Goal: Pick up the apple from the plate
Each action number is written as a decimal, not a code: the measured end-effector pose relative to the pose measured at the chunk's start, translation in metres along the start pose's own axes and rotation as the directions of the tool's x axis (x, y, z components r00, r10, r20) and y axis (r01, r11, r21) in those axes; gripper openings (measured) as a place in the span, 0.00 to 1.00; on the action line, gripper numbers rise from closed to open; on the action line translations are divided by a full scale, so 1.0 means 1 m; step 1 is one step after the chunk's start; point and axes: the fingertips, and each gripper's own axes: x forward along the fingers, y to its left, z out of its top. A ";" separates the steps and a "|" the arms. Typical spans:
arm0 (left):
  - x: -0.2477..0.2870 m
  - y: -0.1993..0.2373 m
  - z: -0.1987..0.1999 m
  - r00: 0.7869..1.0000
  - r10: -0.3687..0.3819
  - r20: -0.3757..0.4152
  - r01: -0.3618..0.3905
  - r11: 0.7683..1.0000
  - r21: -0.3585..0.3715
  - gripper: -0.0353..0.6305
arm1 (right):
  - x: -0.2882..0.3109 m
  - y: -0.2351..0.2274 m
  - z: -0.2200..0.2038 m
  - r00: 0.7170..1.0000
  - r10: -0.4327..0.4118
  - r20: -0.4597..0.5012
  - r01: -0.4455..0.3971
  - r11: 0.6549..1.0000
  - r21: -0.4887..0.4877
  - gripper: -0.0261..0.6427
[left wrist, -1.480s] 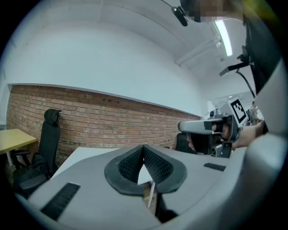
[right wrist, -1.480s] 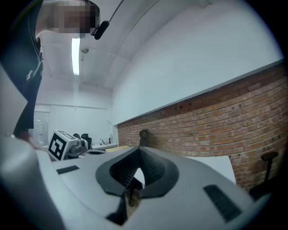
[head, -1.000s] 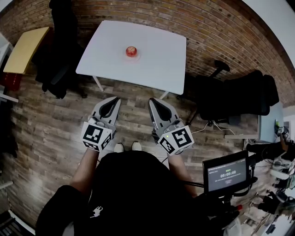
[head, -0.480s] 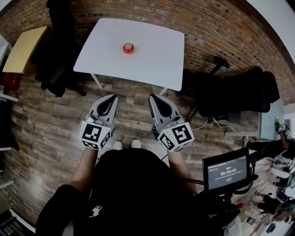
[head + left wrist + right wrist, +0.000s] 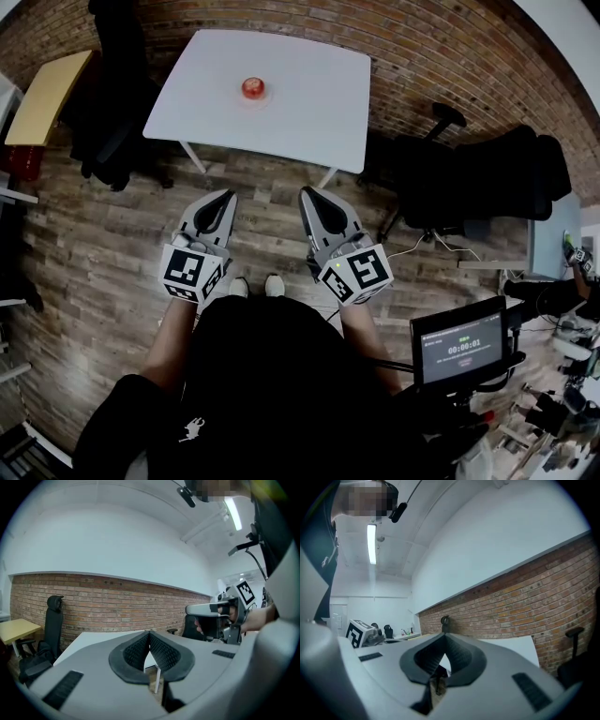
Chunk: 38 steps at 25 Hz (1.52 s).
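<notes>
A red apple (image 5: 252,87) sits on a small pale plate (image 5: 252,97) near the far middle of a white table (image 5: 309,103). In the head view both grippers hang over the wooden floor, well short of the table's near edge. My left gripper (image 5: 228,194) is shut with nothing in it; its ribbed pads meet at the tip (image 5: 149,633). My right gripper (image 5: 307,192) is also shut and empty, jaws touching (image 5: 444,634). The apple is hidden behind the jaws in both gripper views. Each gripper view shows the other gripper off to the side.
A brick wall (image 5: 441,56) runs behind the table. Black office chairs stand at the left (image 5: 122,84) and right (image 5: 487,187). A yellow-topped desk (image 5: 42,94) is at far left. A small monitor (image 5: 464,342) on a stand is at lower right.
In the head view the table and apple have drifted up and to the left. Both grippers have edged forward slightly and stay shut.
</notes>
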 end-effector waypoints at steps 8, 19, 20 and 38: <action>0.014 -0.028 0.002 1.000 0.009 -0.009 -0.009 1.000 0.010 0.06 | -0.025 -0.022 0.001 1.000 0.003 -0.003 -0.003 1.000 0.014 0.04; 0.017 -0.058 -0.006 0.999 0.002 -0.042 -0.001 1.000 0.021 0.06 | -0.054 -0.053 -0.004 0.999 -0.031 0.013 0.030 0.998 0.052 0.04; 0.017 -0.059 -0.004 0.999 0.003 -0.043 -0.002 1.000 0.023 0.06 | -0.056 -0.054 -0.003 0.999 -0.032 0.014 0.031 0.998 0.055 0.04; 0.028 -0.049 -0.001 0.999 -0.018 -0.033 0.019 1.000 0.025 0.06 | -0.037 -0.043 -0.006 0.999 0.038 -0.014 -0.037 0.998 0.041 0.04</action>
